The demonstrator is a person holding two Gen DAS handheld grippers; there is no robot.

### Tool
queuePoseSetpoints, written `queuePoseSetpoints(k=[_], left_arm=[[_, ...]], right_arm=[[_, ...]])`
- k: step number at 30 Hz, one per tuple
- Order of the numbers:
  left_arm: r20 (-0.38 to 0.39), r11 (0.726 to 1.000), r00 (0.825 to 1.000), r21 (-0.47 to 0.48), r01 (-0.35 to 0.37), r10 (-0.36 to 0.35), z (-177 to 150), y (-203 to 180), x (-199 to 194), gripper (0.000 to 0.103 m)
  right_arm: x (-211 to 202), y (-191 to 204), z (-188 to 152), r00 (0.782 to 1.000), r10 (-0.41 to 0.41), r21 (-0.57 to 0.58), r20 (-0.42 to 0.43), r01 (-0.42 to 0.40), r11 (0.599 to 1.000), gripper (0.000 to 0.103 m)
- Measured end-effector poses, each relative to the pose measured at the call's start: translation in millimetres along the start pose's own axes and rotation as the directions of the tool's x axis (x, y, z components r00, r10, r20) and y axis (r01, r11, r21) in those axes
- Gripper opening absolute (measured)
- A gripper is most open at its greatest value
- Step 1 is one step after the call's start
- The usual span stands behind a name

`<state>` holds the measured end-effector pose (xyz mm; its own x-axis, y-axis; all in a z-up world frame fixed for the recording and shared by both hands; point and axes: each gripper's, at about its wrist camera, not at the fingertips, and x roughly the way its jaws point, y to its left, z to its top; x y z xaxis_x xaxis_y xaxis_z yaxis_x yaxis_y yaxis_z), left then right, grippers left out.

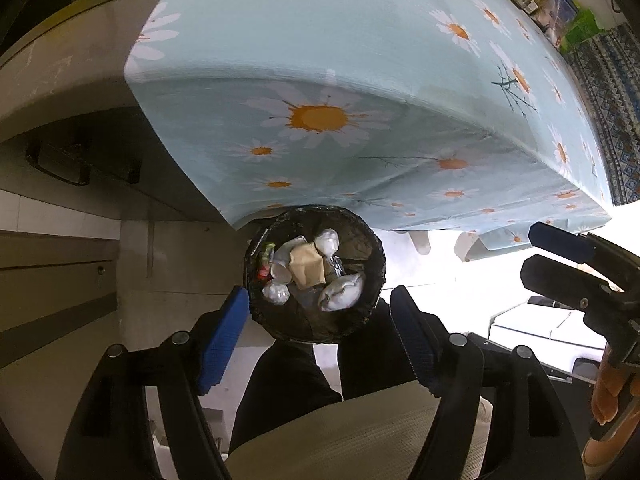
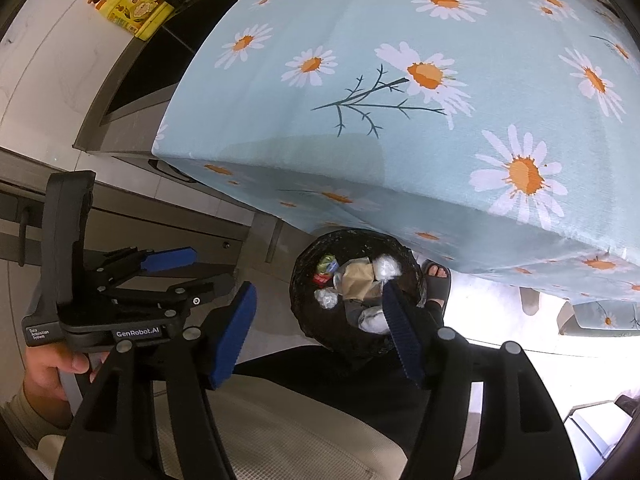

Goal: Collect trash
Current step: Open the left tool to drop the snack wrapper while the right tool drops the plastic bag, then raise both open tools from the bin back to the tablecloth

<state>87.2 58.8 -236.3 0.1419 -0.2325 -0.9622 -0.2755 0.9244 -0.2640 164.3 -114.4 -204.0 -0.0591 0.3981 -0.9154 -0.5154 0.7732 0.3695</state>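
A round trash bin (image 1: pixel 320 330) (image 2: pixel 340 342) with a black liner stands on the floor by the table's near edge. Inside lie crumpled white wads (image 1: pixel 340 292) (image 2: pixel 386 266), a piece of brown paper (image 1: pixel 306 266) (image 2: pixel 356 276) and a red and green wrapper (image 1: pixel 264 260) (image 2: pixel 326 268). My left gripper (image 1: pixel 318 296) (image 2: pixel 196 272) hangs high above the bin, pointing down, open with nothing between its blue pads. My right gripper (image 2: pixel 318 290) (image 1: pixel 540 250) is beside it, also above the bin, open and holding nothing.
The table under a light blue daisy cloth (image 1: pixel 320 60) (image 2: pixel 400 80) overhangs the bin's far side. A sandalled foot (image 2: pixel 438 280) stands right of the bin. There is a yellow bottle (image 2: pixel 136 8) on the counter at far left and jars on a shelf (image 1: pixel 552 0).
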Motion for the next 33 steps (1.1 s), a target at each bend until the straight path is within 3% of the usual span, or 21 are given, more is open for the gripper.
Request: queuePoseSetpoints(k=[33], left_arm=[[0.163,0.998,0.985,0.047,0.042,-0.049,16.6,-28.3,-68.6,0.071]], right_arm=[[-61.7,2.1,14.8,0.993,-0.015,-0.038,0.121,0.020,0.999,0.065]])
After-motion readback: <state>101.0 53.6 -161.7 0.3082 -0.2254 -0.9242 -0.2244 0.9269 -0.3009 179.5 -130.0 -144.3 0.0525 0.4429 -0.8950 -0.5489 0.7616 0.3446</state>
